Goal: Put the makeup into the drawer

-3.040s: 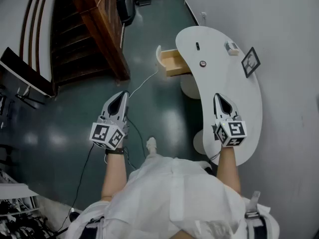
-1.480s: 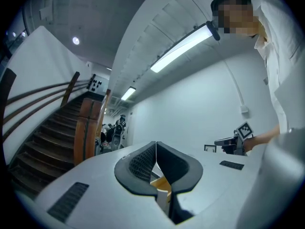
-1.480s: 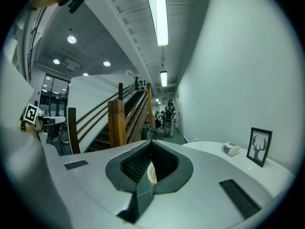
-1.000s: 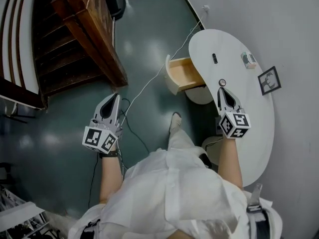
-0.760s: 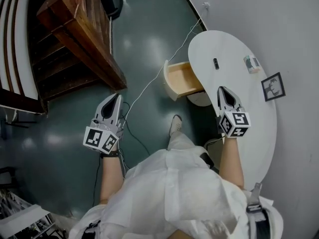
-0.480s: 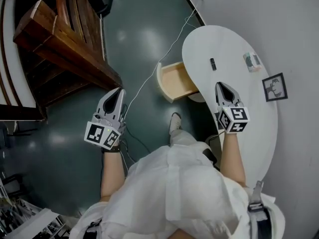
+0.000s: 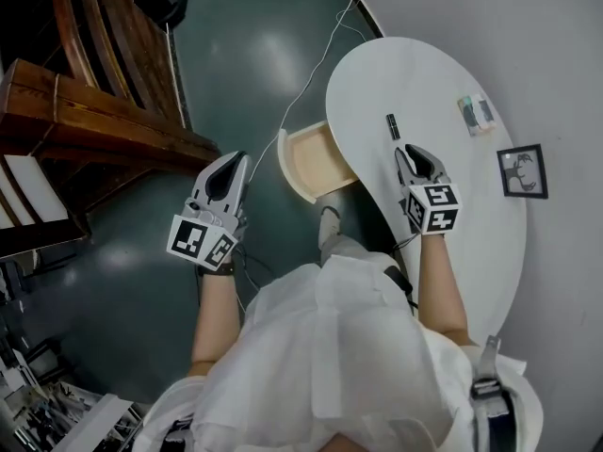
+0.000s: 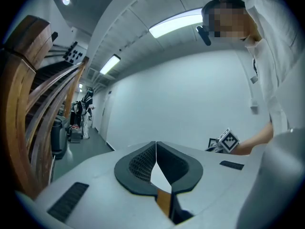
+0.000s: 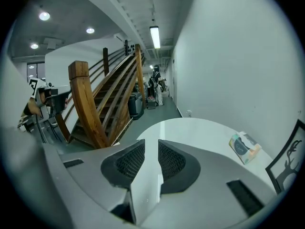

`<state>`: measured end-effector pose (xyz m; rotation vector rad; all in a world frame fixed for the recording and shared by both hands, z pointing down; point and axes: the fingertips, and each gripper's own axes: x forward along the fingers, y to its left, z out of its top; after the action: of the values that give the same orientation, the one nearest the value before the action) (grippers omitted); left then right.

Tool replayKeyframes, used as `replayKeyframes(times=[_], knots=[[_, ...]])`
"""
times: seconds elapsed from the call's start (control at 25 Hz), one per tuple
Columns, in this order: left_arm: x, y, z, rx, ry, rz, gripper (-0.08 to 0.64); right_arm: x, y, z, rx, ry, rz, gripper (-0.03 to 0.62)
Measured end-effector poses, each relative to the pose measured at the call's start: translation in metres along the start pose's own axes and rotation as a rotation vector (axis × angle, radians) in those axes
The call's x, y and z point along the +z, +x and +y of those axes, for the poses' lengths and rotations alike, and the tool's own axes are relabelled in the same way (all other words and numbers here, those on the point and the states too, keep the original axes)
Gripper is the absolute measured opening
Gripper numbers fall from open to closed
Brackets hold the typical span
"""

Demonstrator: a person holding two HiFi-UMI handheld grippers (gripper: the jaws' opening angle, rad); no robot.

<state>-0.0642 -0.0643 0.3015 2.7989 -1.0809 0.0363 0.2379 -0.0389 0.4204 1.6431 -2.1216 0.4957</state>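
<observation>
A small dark makeup stick (image 7: 392,125) lies on the white kidney-shaped table (image 7: 452,73). The wooden drawer (image 7: 308,161) stands pulled out at the table's left edge, and its inside looks bare. My right gripper (image 7: 413,153) hovers over the table just behind the stick and to the right of the drawer. In the right gripper view its jaws (image 9: 151,144) have just been opening and stand slightly apart, with only tabletop showing between them. My left gripper (image 7: 230,165) hangs over the floor left of the drawer. The left gripper view shows its jaws (image 8: 156,144) shut and empty.
A small tissue pack (image 7: 476,114) (image 9: 244,147) lies near the wall, and a black picture frame (image 7: 523,170) (image 9: 290,161) leans there. A wooden staircase (image 7: 85,111) (image 9: 95,109) rises at the left. A white cable (image 7: 306,83) runs across the dark floor.
Both grippers have moved forward along the table's side. The right one now sits close behind the dark stick, covering the small round thing, and its jaws have parted. The left stays shut.
</observation>
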Motion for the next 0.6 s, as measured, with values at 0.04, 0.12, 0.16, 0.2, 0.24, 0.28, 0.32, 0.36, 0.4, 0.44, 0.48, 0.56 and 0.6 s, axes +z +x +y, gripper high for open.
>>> replayKeyframes(times=[0.04, 0.12, 0.16, 0.2, 0.24, 0.28, 0.32, 0.36, 0.4, 0.44, 0.48, 0.56, 0.6], knots=[[-0.003, 0.009, 0.001, -0.005, -0.002, 0.011, 0.018, -0.004, 0.009, -0.006, -0.002, -0.002, 0.021, 0.069], [-0.008, 0.024, 0.001, -0.014, -0.004, 0.027, 0.017, -0.013, 0.025, -0.016, -0.005, -0.007, 0.065, 0.072], [-0.011, 0.031, 0.0, -0.017, -0.006, 0.033, 0.017, -0.018, 0.033, -0.021, -0.006, -0.009, 0.087, 0.075], [-0.013, 0.036, 0.0, -0.02, -0.007, 0.039, 0.018, -0.023, 0.041, -0.025, -0.007, -0.011, 0.108, 0.078], [-0.016, 0.042, -0.001, -0.023, -0.008, 0.046, 0.017, -0.028, 0.048, -0.029, -0.008, -0.012, 0.127, 0.08], [-0.019, 0.047, -0.002, -0.027, -0.009, 0.053, 0.018, -0.033, 0.054, -0.033, -0.011, -0.013, 0.146, 0.081], [-0.022, 0.051, -0.003, -0.03, -0.009, 0.059, 0.018, -0.037, 0.06, -0.037, -0.015, -0.014, 0.164, 0.083], [-0.025, 0.055, -0.004, -0.032, -0.01, 0.065, 0.017, -0.041, 0.065, -0.039, -0.021, -0.017, 0.183, 0.083], [-0.027, 0.058, -0.004, -0.035, -0.012, 0.07, 0.018, -0.044, 0.07, -0.041, -0.027, -0.021, 0.202, 0.083], [-0.029, 0.061, -0.005, -0.037, -0.016, 0.073, 0.018, -0.047, 0.074, -0.043, -0.031, -0.023, 0.219, 0.084], [-0.032, 0.063, -0.005, -0.041, -0.019, 0.076, 0.017, -0.05, 0.078, -0.044, -0.036, -0.025, 0.236, 0.086], [-0.036, 0.068, -0.007, -0.054, -0.026, 0.083, 0.018, -0.055, 0.085, -0.047, -0.045, -0.027, 0.265, 0.087], [-0.038, 0.07, -0.007, -0.062, -0.029, 0.087, 0.018, -0.058, 0.089, -0.049, -0.051, -0.028, 0.28, 0.087]])
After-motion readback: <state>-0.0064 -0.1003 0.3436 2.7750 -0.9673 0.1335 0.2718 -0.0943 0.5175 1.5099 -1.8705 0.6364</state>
